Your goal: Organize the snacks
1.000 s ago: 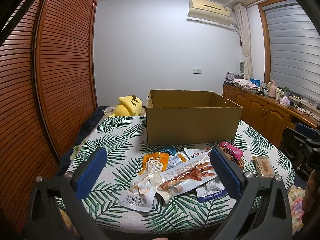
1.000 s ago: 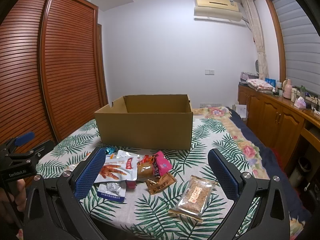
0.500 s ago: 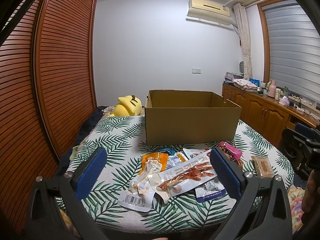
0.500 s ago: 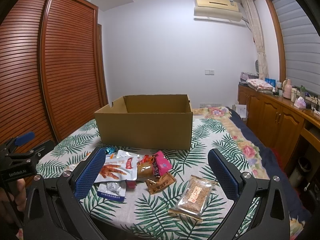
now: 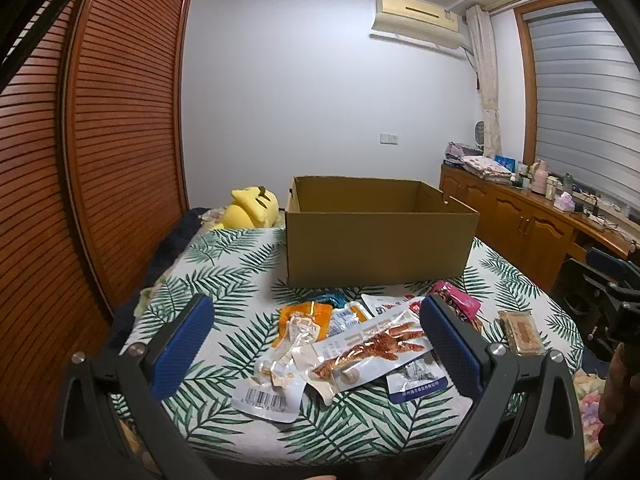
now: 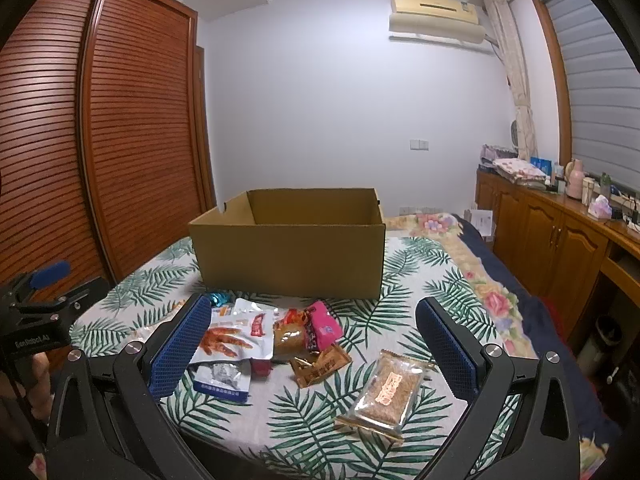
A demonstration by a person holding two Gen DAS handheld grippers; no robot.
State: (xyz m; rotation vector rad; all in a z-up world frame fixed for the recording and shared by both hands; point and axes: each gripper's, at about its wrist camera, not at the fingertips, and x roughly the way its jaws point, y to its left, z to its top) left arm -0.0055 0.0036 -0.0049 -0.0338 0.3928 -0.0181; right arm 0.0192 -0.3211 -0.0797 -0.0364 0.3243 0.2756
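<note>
both fingers [image 5: 188, 344] wide apart, empty

Left tool [image 5: 312, 340]: two black angular arms, each tipped with a blue, finely dimpled pad [image 5: 182, 346]. Round silver screws [image 5: 497, 348] sit at the arm joints, two per side. Matte black plastic frame.

Right tool [image 6: 312, 342]: same build, with black arms, blue textured pads [image 6: 446, 348] and silver screws [image 6: 134, 347].

Seen from the right wrist view, the left tool's black body carries pale lettering [image 6: 31, 341], too small to read with certainty, with a blue pad tip above.
</note>
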